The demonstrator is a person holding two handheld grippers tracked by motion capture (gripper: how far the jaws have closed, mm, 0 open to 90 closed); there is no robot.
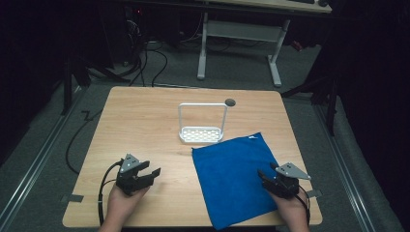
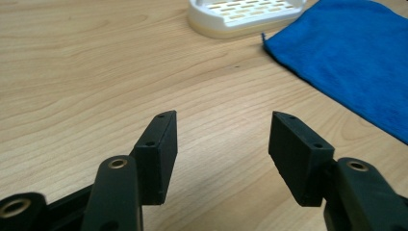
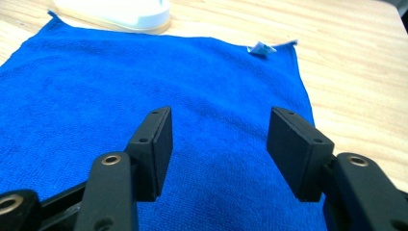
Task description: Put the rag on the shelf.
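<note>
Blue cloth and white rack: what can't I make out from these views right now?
- Blue cloth: near edge overhangs the table in the high view, underside hidden.
- Cloth tag: too small to read, right gripper view.
- White rack: cut by the top edge, left gripper view.

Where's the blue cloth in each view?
High view: blue cloth lies flat, right of centre, reaching the table's near edge.
Left gripper view: cloth at upper right.
Right gripper view: cloth spreads beneath the open fingers.
Shared landmark: white rack at the cloth's far corner.
</note>
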